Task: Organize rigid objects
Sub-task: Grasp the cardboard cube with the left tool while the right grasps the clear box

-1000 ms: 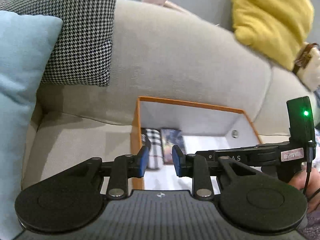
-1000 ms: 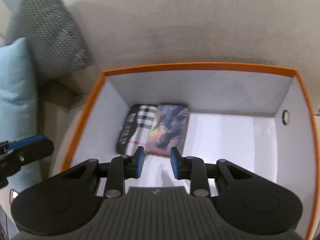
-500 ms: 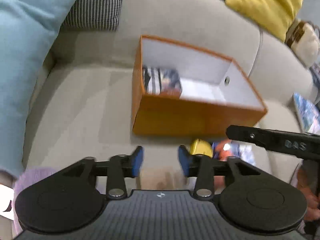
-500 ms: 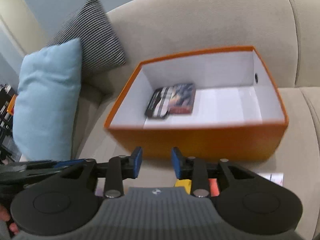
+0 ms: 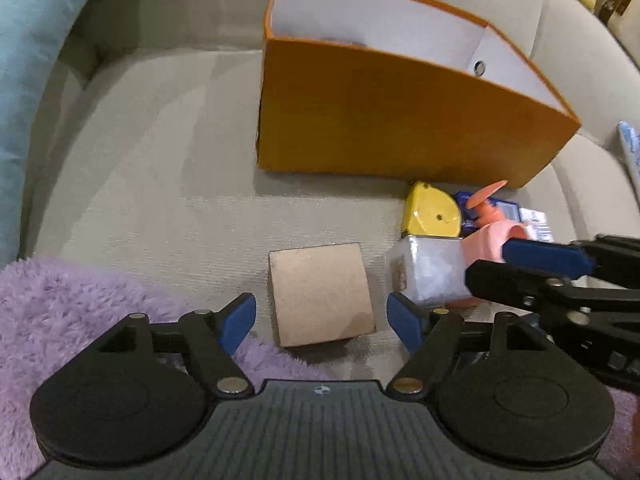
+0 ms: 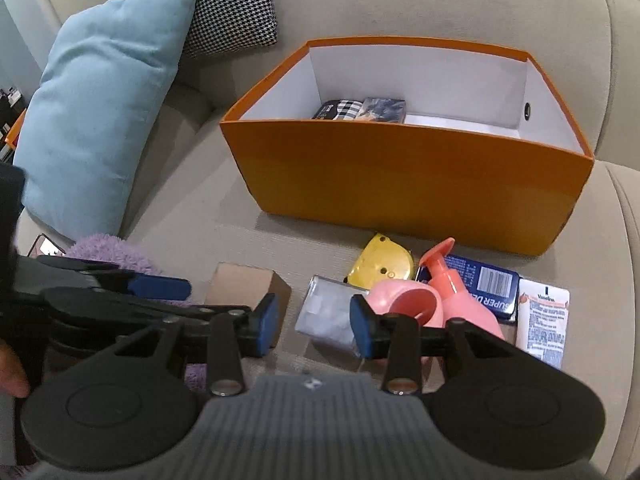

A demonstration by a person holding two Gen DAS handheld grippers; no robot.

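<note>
While the left tongs (image 5: 321,322) are opening, their blue pads stand either side of a small cardboard box (image 5: 321,294) on the sofa seat (image 5: 160,160), not touching it; a purple fluffy throw (image 5: 72,312) lies at the far left. Right of that box sit a clear plastic box (image 6: 332,314), a yellow tape measure (image 6: 380,264) and a pink pump bottle (image 6: 452,288), with the right tongs (image 6: 314,324) hanging half spread over the clear box, gripping nothing. Behind them stands the orange box (image 6: 400,176), two flat items in its far left corner.
</note>
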